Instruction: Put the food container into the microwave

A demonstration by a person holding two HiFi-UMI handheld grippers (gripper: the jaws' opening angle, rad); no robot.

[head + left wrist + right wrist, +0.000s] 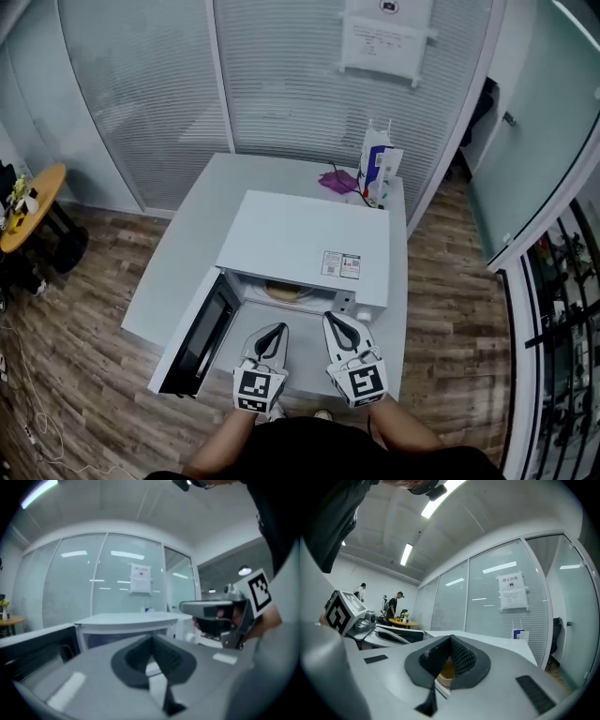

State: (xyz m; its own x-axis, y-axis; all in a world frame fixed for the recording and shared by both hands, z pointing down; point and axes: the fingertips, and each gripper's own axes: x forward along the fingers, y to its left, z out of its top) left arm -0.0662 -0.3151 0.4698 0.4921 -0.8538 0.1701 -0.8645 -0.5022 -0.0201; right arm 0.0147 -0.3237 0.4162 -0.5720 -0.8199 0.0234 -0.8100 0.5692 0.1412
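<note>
Food container (281, 291), a round pale-brown tub, sits inside the open cavity of the white box-shaped microwave (309, 246), on its floor just behind the front edge. The microwave's dark-windowed door (199, 339) hangs swung out to the left. The microwave stands on a white tabletop (192, 234), with a white and blue paper bag (380, 169) and a crumpled purple piece (336, 180) behind it at the far right corner.

Both grey grippers hover side by side in front of the cavity, near each other but apart and clear of the food container. The left gripper (278, 330) has its jaws clenched together with nothing between them; in its own view the tips meet at a point (151, 639). The right gripper (330, 321) also has its jaws closed on nothing, and its own view (450, 638) shows the tub only through the gap below the meeting tips (446, 671). A black-and-white marker cube (255, 389) rides on the left gripper.

A round yellow side table (33, 202) stands on the wooden floor at far left.
</note>
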